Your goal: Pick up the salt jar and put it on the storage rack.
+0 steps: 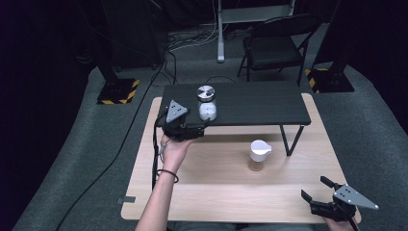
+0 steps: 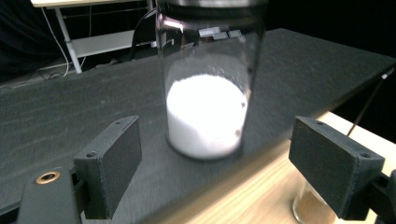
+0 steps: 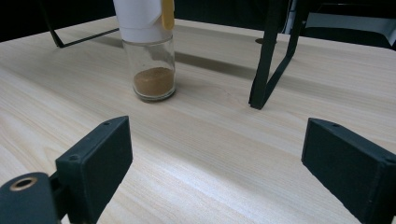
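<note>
high view: left gripper (image 1: 192, 126) at the front edge of the black shelf (image 1: 260, 103), just beside the jar of white powder (image 1: 207, 103) standing on it. spice jar with white cap (image 1: 259, 155) stands on the wooden table (image 1: 211, 192), well apart. right gripper (image 1: 318, 190) rests near the table's near right corner.

left gripper view: jaws spread wide, nothing held; the white-powder jar sits between and beyond the pads (image 2: 116, 163), not touched. judged step: approach to grasp this jar. next move calls for advancing until the pads flank the glass, then closing squarely.

right gripper view: jaws released, empty, facing the brown-powder spice jar (image 3: 150, 51) and a shelf leg (image 3: 271, 56).
</note>
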A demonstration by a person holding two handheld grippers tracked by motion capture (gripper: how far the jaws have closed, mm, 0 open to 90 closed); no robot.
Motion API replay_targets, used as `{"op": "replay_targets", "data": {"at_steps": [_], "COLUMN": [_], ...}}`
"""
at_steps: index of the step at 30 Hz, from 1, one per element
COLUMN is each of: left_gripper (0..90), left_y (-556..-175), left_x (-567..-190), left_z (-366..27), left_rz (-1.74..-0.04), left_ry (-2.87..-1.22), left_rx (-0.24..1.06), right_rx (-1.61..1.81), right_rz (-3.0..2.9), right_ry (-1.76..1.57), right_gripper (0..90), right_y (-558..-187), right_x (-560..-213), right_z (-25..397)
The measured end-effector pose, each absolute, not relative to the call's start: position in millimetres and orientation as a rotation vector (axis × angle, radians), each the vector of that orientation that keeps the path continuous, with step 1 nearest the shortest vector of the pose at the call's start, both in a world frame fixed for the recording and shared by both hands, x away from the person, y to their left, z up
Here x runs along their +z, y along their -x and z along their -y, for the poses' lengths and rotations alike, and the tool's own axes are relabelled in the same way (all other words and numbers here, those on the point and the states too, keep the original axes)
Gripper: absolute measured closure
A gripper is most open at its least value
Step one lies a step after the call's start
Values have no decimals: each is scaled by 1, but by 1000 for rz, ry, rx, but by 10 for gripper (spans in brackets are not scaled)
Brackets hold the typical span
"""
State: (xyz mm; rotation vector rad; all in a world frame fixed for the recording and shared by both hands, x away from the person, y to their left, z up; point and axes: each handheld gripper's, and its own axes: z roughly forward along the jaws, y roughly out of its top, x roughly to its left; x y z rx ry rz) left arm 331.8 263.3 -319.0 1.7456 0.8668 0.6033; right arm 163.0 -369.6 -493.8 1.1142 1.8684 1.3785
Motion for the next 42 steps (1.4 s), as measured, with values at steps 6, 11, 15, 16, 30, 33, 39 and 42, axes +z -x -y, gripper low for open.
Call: {"op": "replay_targets", "data": {"at_steps": [6,11,15,16,30,33,39,42], "left_gripper": [163,163,161,160,154,149,139,140], "left_y": [-312,-296,-280,-278,-240,-236,-225,-221], "left_x": [-334,-346,-367,-371,-418,-424,-444,-447], "left_z": [-273,-273,-280,-281,-291,-293,-303,-306], "left_rz": [-860,-847,-853,-856,-886,-890,-877,-875], "left_ry": [-1747,-1774,-1757,-1755,-1797,-1795,-1806,-1821], "left_rx": [619,668,660,654,650,640,609,609], "right_rx": [1377,1378,1375,1375,1371,1370,1369,1369], "right_rz": [-1871,-1870,-1871,-1872,-1877,-1878,-1877,-1877], "right_ry": [-1116,-1119,-1118,-1118,-1118,-1118,-1119,-1119], "right_gripper": [75,75,75,75,75,75,75,75], "right_y": [-163,-163,-163,-163,-164,-164,-164,-164], "right_x": [-494,-494,-494,-494,-494,-494,-494,-494], "right_z": [369,369,369,369,368,368,368,368]}}
